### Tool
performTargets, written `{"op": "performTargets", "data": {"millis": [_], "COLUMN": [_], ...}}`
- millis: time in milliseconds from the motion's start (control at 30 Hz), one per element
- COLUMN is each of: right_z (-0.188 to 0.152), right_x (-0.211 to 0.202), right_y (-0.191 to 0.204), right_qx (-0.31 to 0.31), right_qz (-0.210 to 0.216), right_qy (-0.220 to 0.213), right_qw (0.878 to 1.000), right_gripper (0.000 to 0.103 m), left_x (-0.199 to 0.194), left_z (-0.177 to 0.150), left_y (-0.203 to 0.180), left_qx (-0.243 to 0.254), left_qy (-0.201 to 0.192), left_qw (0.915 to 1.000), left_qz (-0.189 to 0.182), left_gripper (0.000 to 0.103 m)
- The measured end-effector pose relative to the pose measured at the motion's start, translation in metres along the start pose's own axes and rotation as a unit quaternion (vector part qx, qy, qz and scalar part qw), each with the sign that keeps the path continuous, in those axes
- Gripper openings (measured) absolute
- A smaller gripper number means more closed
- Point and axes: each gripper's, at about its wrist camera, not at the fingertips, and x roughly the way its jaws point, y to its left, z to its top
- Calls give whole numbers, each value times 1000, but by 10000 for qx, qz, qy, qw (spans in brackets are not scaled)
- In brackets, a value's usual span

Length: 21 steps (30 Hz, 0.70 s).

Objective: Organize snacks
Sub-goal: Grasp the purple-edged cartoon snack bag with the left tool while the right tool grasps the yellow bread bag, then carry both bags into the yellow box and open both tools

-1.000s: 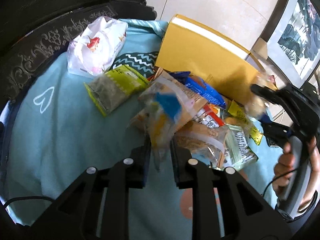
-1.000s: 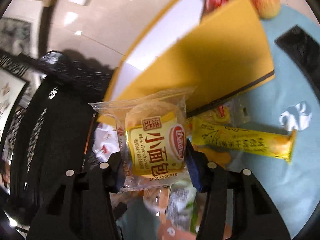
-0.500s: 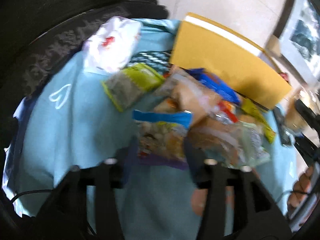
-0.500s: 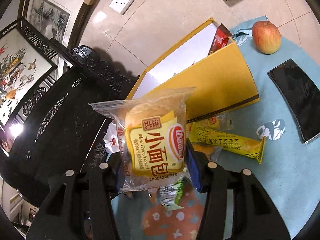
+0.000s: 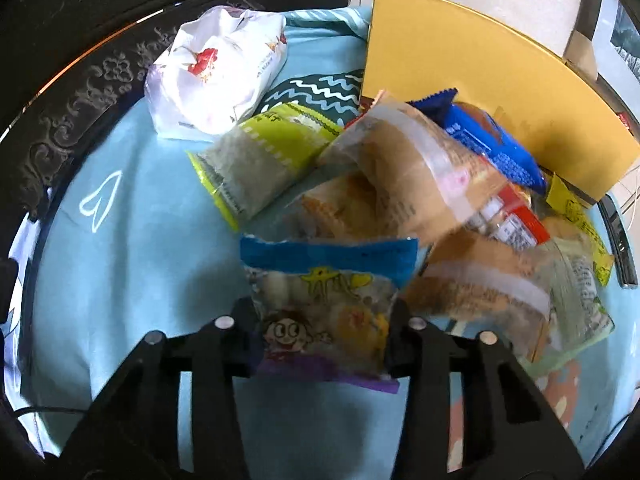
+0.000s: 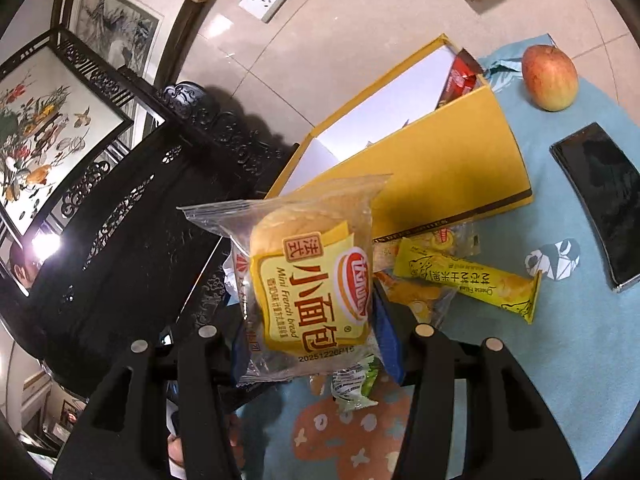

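Two grippers: each is pinching one packet.
Left gripper [image 5: 325,334]: its jaws, just closing, are squeezing a blue-topped clear cartoon snack bag [image 5: 326,304] by the pile on the light-blue cloth [image 5: 120,240].
Right gripper [image 6: 316,340]: it is clamping a yellow-labelled clear bread packet [image 6: 308,280], raised for carrying toward the open yellow cardboard box [image 6: 448,168] beyond.

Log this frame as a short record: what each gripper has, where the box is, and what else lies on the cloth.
left gripper: jaws just closing, pads against the cartoon snack bag
right gripper: shut on mini French bread pack, held up off the cloth
yellow box: open, red packet inside
snack pile: loose in front of box
blue tablecloth: also bears apple, phone
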Motion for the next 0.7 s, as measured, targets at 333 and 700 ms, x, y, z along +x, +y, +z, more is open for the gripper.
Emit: {"op": "performTargets", "data": {"millis": [333, 700], "right_z": [0, 50], "right_x": [-9, -35], "right_y": [12, 50], "right_qx": [-278, -1245], "right_qz": [-95, -727], "right_qy": [-161, -923], "right_qw": [9994, 9852], "right_gripper": [53, 53], "left_x": [-79, -119], "left_z": [5, 101], "left_y": [-1, -84], "left_qx": [129, 521], "left_qy": [-668, -1473], "left_qw": [9968, 9788], "left_qz": [-426, -1323], "left_gripper": [42, 42]}}
